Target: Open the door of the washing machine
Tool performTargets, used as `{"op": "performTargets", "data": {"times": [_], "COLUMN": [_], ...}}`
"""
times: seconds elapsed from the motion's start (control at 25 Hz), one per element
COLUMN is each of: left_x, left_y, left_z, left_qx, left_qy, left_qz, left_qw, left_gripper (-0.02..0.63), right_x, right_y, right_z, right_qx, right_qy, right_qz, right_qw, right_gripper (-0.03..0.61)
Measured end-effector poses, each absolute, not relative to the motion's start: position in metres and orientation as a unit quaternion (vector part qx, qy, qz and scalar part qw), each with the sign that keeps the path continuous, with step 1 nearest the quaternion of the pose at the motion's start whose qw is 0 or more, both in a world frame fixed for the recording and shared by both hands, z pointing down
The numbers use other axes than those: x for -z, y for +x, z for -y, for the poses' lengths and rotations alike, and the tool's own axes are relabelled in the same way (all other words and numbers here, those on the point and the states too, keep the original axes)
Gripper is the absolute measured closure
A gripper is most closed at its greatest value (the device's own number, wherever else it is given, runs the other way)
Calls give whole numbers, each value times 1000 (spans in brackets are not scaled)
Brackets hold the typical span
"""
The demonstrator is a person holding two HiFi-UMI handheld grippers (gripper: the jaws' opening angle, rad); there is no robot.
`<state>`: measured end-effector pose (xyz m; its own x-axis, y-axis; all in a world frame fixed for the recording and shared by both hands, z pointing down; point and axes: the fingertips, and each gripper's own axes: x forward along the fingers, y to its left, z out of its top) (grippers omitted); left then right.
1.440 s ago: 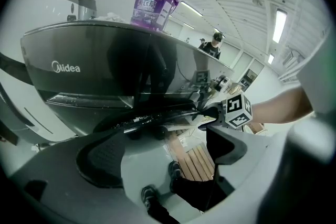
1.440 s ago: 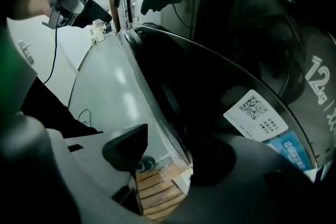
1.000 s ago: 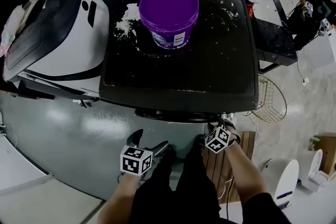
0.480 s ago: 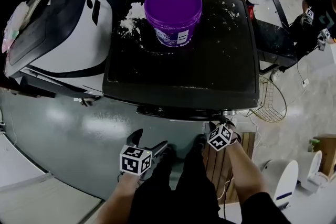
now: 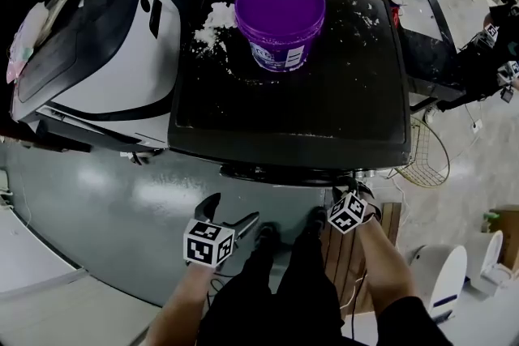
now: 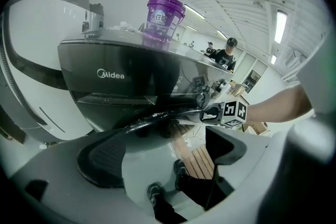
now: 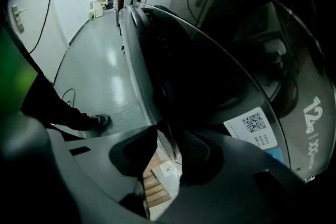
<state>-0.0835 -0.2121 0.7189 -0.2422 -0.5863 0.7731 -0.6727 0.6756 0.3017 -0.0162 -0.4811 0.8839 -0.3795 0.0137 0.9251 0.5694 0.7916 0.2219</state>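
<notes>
The black washing machine (image 5: 292, 93) stands in front of me in the head view; its round door's rim (image 5: 276, 174) shows just under the front edge. My right gripper (image 5: 350, 197) sits at the right side of that rim. In the right gripper view the jaws (image 7: 167, 150) are shut on the thin edge of the dark glass door (image 7: 210, 60). My left gripper (image 5: 231, 216) hangs open to the lower left, away from the machine. The left gripper view shows its jaws (image 6: 165, 157) wide with nothing between them, and the door rim (image 6: 157, 115) ahead.
A purple bucket (image 5: 280, 12) and spilled white powder (image 5: 212, 16) sit on the machine's top. A white appliance (image 5: 97, 36) stands close on the left. A wire basket (image 5: 426, 154) and wooden slats (image 5: 389, 223) are on the right. My shoes (image 5: 268, 235) stand below the door.
The head view has drifted, so the machine sits further right in frame. The left gripper has shifted slightly. The right gripper stays on the door's edge.
</notes>
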Motion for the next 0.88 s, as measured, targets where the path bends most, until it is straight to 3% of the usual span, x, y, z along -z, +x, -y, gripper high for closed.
{"op": "performTargets", "data": {"times": [0.88], "left_x": [-731], "left_y": [-72], "left_z": [230], "left_qx": [-52], "left_qy": [426], "left_qz": [774], "left_qw": [465], "left_gripper": [176], "right_x": [-877], "right_y": [-16], "right_z": [479], "right_qx": [219], "right_qy": [-184], "right_qz": [808], "right_qw": [515], "right_gripper": [446]}}
